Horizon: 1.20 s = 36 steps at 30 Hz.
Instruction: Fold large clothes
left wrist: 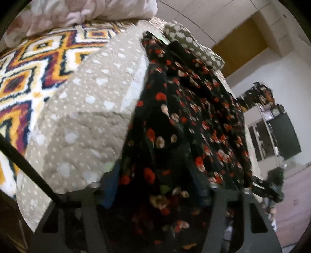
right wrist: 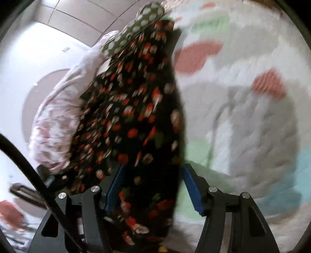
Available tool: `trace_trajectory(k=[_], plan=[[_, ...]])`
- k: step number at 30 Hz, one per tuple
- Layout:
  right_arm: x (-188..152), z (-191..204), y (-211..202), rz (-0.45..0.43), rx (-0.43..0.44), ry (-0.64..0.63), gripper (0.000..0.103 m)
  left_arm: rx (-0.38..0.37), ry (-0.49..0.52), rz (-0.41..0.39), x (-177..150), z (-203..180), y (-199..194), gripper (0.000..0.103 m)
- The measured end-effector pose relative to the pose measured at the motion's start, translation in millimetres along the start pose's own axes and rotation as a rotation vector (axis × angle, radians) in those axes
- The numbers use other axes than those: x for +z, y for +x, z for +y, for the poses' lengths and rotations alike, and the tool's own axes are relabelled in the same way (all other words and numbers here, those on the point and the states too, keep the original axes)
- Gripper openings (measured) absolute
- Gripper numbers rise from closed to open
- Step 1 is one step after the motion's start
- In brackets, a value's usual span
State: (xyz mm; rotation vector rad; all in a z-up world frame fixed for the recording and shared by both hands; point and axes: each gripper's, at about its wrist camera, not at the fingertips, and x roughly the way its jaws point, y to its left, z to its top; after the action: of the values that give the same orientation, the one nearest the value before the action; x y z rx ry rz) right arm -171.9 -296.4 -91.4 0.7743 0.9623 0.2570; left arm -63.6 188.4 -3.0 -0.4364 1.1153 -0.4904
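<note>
A large black garment with red and cream flowers [left wrist: 180,120] hangs stretched between my two grippers above a bed. In the left wrist view its near edge lies between the fingers of my left gripper [left wrist: 155,186], which is shut on it. In the right wrist view the same garment [right wrist: 132,109] runs down between the blue pads [right wrist: 191,188] of my right gripper [right wrist: 150,186]; the jaws stand wide apart, with cloth draped through the gap. The right gripper also shows at the far right of the left wrist view [left wrist: 272,190].
The bed carries a beige dotted quilt [left wrist: 83,109], a bright orange-and-purple patterned blanket [left wrist: 29,64], a pale pink bundled duvet [left wrist: 93,11] and a green spotted pillow [left wrist: 186,40]. A white quilt with red and green patches [right wrist: 243,109] lies under the right gripper. A dark cabinet [left wrist: 281,136] stands behind.
</note>
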Motion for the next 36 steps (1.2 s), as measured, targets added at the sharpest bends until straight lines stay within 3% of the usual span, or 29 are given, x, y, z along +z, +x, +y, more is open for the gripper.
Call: trace_trajectory(k=[2, 7, 11, 15, 18, 21, 22, 23, 24, 27, 31, 36], plan=[[-7.2, 2.8, 8.1, 0.011, 0.054, -0.009, 0.068, -0.033, -0.023, 0.015, -6.6, 3.4, -3.4, 0.043], [-28.4, 8.2, 17.6, 0.069, 0.219, -0.009, 0.068, -0.116, -0.108, -0.003, -23.0, 15.2, -15.3, 0.042], [-47.4, 9.5, 20.3, 0.127, 0.3, -0.008, 0.068, -0.12, -0.12, -0.016, -28.2, 15.8, -19.7, 0.043], [-64.8, 13.5, 25.6, 0.161, 0.276, -0.029, 0.068, -0.078, -0.083, -0.03, -33.2, 10.7, -22.5, 0.044], [-75.5, 18.6, 29.5, 0.164, 0.23, -0.048, 0.068, -0.006, 0.006, -0.036, -39.6, -4.9, -21.8, 0.049], [-78.7, 28.4, 34.3, 0.145, 0.185, -0.061, 0.067, 0.106, 0.105, -0.022, -43.4, -25.6, -12.8, 0.047], [-78.8, 30.5, 34.7, 0.141, 0.17, -0.066, 0.059, 0.135, 0.123, -0.017, -43.6, -30.2, -10.6, 0.041], [-79.6, 33.4, 36.2, 0.137, 0.146, -0.069, 0.051, 0.175, 0.13, -0.012, -42.8, -34.1, -10.2, 0.025], [-79.9, 35.4, 37.3, 0.141, 0.13, -0.067, 0.036, 0.189, 0.118, -0.008, -41.1, -34.1, -12.3, 0.018], [-76.6, 41.7, 23.6, 0.123, 0.128, -0.078, 0.024, 0.113, 0.043, -0.025, -38.9, -25.8, -34.2, 0.014], [-71.9, 54.3, -39.3, 0.041, 0.14, -0.145, 0.019, 0.049, -0.001, -0.075, -52.5, -28.3, -71.5, 0.014], [-89.6, 41.4, -74.0, 0.043, 0.087, -0.165, 0.019, 0.078, -0.026, -0.054, -78.5, -22.9, -65.7, 0.014]])
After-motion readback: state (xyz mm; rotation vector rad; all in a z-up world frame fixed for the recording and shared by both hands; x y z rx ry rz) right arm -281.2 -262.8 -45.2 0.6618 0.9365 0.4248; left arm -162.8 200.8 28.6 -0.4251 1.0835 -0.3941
